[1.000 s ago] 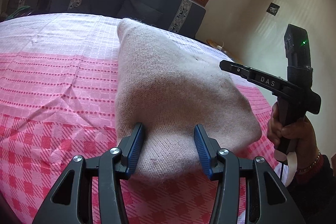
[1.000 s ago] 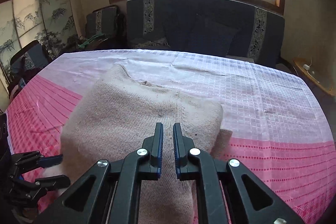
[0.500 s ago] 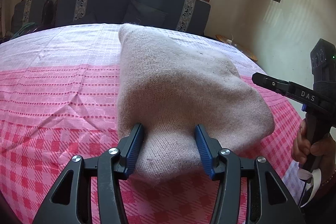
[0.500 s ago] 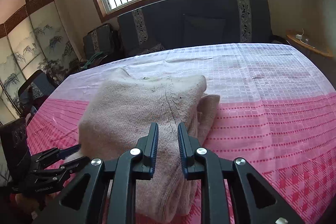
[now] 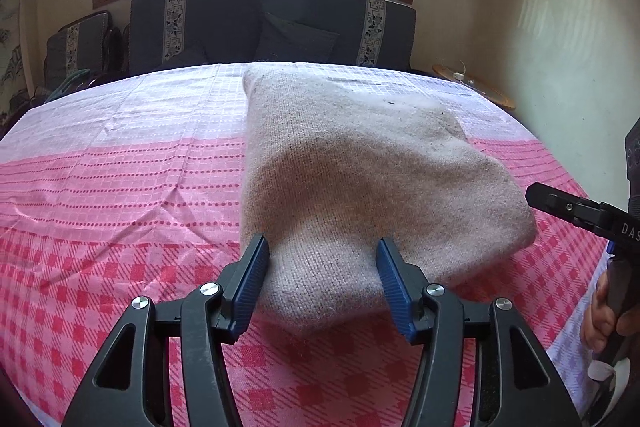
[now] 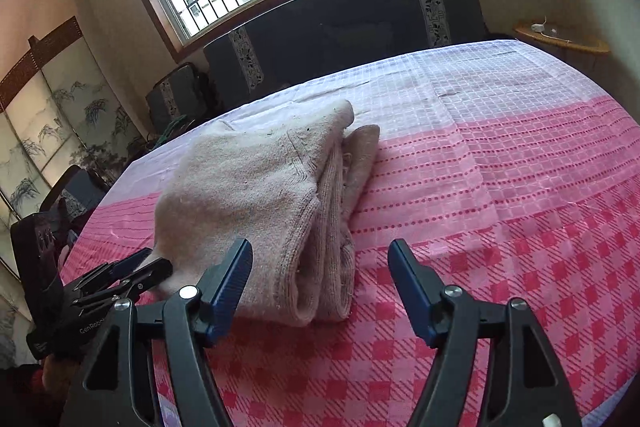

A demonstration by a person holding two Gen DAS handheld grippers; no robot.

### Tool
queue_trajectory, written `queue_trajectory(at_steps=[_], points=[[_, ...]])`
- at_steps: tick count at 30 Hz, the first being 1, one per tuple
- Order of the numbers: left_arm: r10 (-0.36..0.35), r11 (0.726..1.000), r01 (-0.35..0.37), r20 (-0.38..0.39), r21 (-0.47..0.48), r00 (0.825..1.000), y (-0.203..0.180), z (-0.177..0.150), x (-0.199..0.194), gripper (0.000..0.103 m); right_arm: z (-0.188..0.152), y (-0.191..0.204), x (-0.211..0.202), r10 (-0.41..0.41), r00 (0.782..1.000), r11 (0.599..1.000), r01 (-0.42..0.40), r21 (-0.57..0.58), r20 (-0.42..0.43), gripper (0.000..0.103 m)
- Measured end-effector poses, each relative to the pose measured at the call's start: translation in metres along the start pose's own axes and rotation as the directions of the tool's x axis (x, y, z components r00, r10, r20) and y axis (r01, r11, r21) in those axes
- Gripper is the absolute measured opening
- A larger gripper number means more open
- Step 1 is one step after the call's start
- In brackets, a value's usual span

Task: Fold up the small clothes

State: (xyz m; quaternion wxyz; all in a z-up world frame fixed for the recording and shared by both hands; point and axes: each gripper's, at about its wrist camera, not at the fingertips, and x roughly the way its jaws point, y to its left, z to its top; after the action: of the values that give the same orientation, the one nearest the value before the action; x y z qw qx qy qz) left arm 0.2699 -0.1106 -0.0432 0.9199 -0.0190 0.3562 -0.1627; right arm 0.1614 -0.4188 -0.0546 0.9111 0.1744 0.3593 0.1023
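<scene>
Sweater [image 6: 256, 195] folded on tablecloth [image 6: 500, 187], both tongs wide apart.

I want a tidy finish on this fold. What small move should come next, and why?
Probably back the left gripper away from the beige sweater. The sweater lies folded in layers on the pink tablecloth, both grippers stand open, and the right gripper is already clear beside it.

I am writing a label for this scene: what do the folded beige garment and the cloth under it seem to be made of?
Folded beige garment: seemingly wool or a wool-like knit, matte and fuzzy; knit rows and ribbed edges show.
Pink checked cloth: probably thin woven cotton or synthetic, smooth with a slight sheen; it shows creases and a woven check pattern.
</scene>
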Motion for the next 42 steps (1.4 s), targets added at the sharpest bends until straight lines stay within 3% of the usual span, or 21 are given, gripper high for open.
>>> queue_trajectory(at_steps=[3, 6, 11, 13, 17, 18, 20, 24, 28, 30, 32, 36, 37, 39, 42], points=[[-0.006, 0.999, 0.007, 0.031, -0.031, 1.000, 0.010, 0.002, -0.015, 0.059, -0.005, -0.003, 0.004, 0.007, 1.000, 1.000, -0.007, 0.008, -0.011, 0.069], [-0.097, 0.989, 0.103, 0.062, -0.110, 0.993, 0.033, 0.010, -0.027, 0.062, -0.005, -0.007, 0.006, 0.021, 1.000, 1.000, -0.021, 0.020, -0.015, 0.069], [-0.177, 0.967, 0.173, -0.004, -0.185, 0.984, 0.070, 0.033, -0.003, 0.063, 0.002, -0.019, 0.016, 0.096, 0.994, 0.993, -0.092, 0.070, -0.053, 0.069], [-0.294, 0.935, 0.277, -0.048, -0.222, 0.954, 0.083, 0.041, 0.017, 0.063, 0.006, -0.024, 0.026, 0.109, 0.990, 0.991, -0.102, 0.083, -0.084, 0.069], [-0.405, 0.893, 0.365, -0.114, -0.265, 0.907, 0.101, 0.055, 0.052, 0.063, 0.018, -0.035, 0.048, 0.163, 0.975, 0.982, -0.146, 0.118, -0.152, 0.069], [-0.445, 0.872, 0.398, -0.123, -0.286, 0.887, 0.106, 0.058, 0.060, 0.063, 0.021, -0.037, 0.053, 0.168, 0.972, 0.981, -0.149, 0.124, -0.162, 0.069], [-0.570, 0.792, 0.494, -0.144, -0.358, 0.809, 0.117, 0.061, 0.081, 0.063, 0.027, -0.040, 0.066, 0.199, 0.961, 0.975, -0.174, 0.140, -0.193, 0.069], [-0.708, 0.675, 0.593, -0.157, -0.439, 0.689, 0.130, 0.067, 0.110, 0.064, 0.041, -0.039, 0.085, 0.244, 0.939, 0.967, -0.218, 0.129, -0.243, 0.069], [-0.776, 0.609, 0.649, -0.175, -0.456, 0.605, 0.138, 0.079, 0.127, 0.064, 0.053, -0.038, 0.107, 0.329, 0.896, 0.944, -0.298, 0.143, -0.299, 0.071], [-0.798, 0.584, 0.661, -0.184, -0.471, 0.574, 0.139, 0.085, 0.133, 0.064, 0.057, -0.040, 0.114, 0.383, 0.871, 0.922, -0.340, 0.185, -0.308, 0.073], [-0.813, 0.563, 0.666, -0.180, -0.490, 0.554, 0.141, 0.090, 0.138, 0.065, 0.058, -0.041, 0.121, 0.424, 0.852, 0.904, -0.378, 0.200, -0.306, 0.074], [-0.821, 0.554, 0.681, -0.180, -0.479, 0.542, 0.135, 0.098, 0.141, 0.074, 0.056, -0.037, 0.124, 0.495, 0.823, 0.867, -0.444, 0.227, -0.280, 0.076], [-0.816, 0.563, 0.679, -0.188, -0.472, 0.546, 0.135, 0.099, 0.140, 0.075, 0.054, -0.036, 0.122, 0.485, 0.827, 0.873, -0.437, 0.219, -0.283, 0.076], [-0.808, 0.578, 0.675, -0.204, -0.458, 0.553, 0.136, 0.100, 0.138, 0.075, 0.053, -0.034, 0.120, 0.408, 0.860, 0.912, -0.375, 0.164, -0.306, 0.066], [-0.814, 0.570, 0.674, -0.211, -0.471, 0.541, 0.139, 0.103, 0.141, 0.075, 0.053, -0.041, 0.118, 0.427, 0.851, 0.904, -0.389, 0.179, -0.307, 0.071]])
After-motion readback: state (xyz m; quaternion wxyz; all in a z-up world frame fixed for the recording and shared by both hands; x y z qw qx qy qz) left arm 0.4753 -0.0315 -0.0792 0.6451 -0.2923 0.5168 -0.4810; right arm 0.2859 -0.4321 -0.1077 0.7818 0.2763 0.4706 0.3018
